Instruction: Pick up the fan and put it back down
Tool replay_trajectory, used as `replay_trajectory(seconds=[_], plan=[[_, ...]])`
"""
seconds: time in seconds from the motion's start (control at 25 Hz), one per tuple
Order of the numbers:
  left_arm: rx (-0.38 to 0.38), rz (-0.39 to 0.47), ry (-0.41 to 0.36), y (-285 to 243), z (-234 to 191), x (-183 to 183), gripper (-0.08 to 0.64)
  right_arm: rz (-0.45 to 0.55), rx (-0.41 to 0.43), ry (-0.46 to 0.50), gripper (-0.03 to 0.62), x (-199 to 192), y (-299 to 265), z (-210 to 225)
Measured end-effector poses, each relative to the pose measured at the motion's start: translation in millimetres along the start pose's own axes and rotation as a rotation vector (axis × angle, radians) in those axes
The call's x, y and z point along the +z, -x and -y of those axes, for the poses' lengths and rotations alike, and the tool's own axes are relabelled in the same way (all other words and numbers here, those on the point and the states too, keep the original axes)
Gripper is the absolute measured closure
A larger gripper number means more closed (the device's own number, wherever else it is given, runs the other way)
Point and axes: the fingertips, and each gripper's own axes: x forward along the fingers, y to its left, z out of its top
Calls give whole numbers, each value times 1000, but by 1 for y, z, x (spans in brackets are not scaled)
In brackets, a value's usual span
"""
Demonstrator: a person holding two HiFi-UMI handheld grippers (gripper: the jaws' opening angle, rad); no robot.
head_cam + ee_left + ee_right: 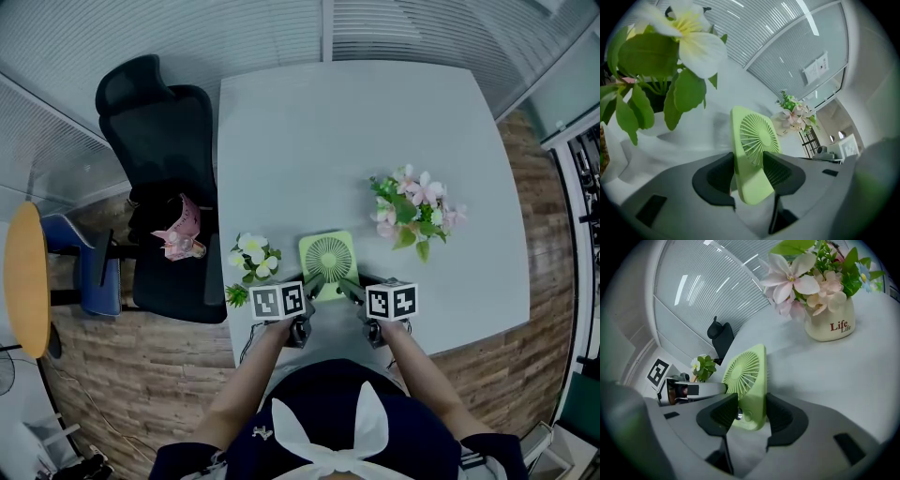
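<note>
Both grippers clamp the green desk fan [328, 255]: left gripper [749, 165] on one lower corner, right gripper [751, 411] on the other, jaws held partway apart by its body. It stands upright at the table's [356, 141] six o'clock edge. Best lower it level, seat the base flat, then release together.

Soft, cool, even light fills the head view. The pale worktop [356, 141] shows no hard glare and only faint shadows beside the things on it. Wide-angle distortion bows its edges and curves the floorboards [141, 375] toward the corners.

Both gripper views are round fisheye pictures with black corners and dim, smeared rims. In the left gripper view the near white flower [693, 42] is washed out and blurred, while the fan [754, 140] stays fairly sharp. In the right gripper view bright streaks of light cross the slatted wall [703, 291], and the print on the flower pot [829, 324] is crisp.
</note>
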Motion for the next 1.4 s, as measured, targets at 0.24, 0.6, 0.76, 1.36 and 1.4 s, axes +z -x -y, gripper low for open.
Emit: replay_trajectory(seconds=[0.24,0.6,0.76,1.36,1.4], plan=[[6,-9,11,-5,-4,-4,371,-18,-3,-2,399,-3,-4,4],[11,-28,23,-9,-10,-8,371,-31,-1,-7,399,-8,-10,8],[13,-39,28,-12,-12,-10,371,-40,-3,-12,399,-10,-12,10],[42,-14,-25,-12,-14,-11,362,-26,1,23,394,-10,-14,12],[53,-9,-38,-11,-14,-10,356,-16,-6,32,393,-8,-13,13]])
